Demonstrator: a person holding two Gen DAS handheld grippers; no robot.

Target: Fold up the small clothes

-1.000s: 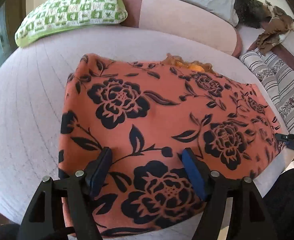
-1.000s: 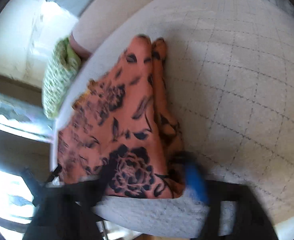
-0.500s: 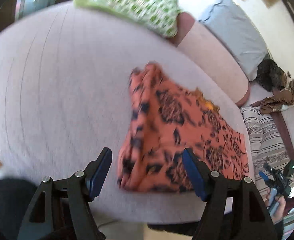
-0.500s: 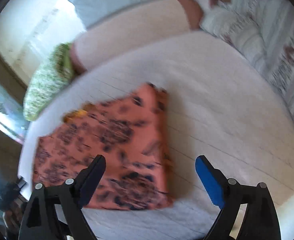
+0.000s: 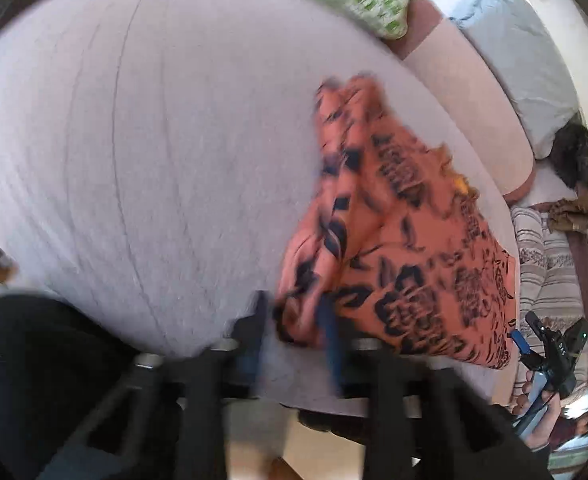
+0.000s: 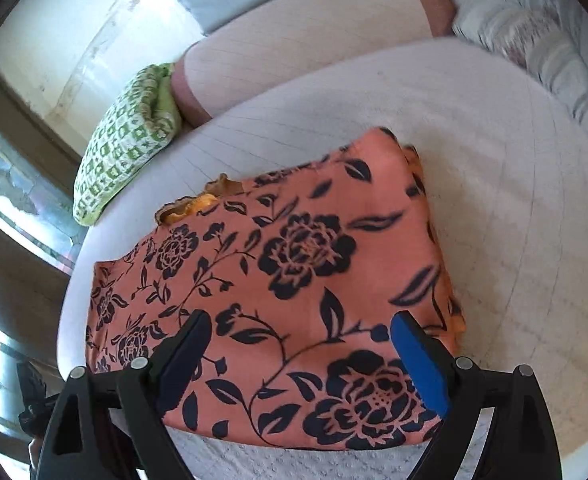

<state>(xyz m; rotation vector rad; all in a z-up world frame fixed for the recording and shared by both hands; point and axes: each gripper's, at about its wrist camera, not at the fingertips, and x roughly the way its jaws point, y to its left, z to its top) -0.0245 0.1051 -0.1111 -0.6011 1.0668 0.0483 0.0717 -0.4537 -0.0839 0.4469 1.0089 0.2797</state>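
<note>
While the left tool [image 5: 294, 320] is closing on the near corner of the orange floral garment [image 6: 294, 280], the right tool [image 6: 297, 354] is hovering spread at six o'clock over the garment, which is lying folded on the bed [image 6: 513, 200]; another fold is probably starting.

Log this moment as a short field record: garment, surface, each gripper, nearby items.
garment: orange cloth with black flower print, folded, lying flat on the surface
surface: pale quilted cushion
left gripper: blurred; jaws have just been closing, with the near corner of the cloth between them; grip cannot be confirmed
right gripper: jaws wide open above the cloth's near edge, holding nothing
nearby: green and white patterned pillow beyond the far left corner of the cloth; striped fabric to the right
fold status: partly folded, a layered edge shows on the right side
</note>
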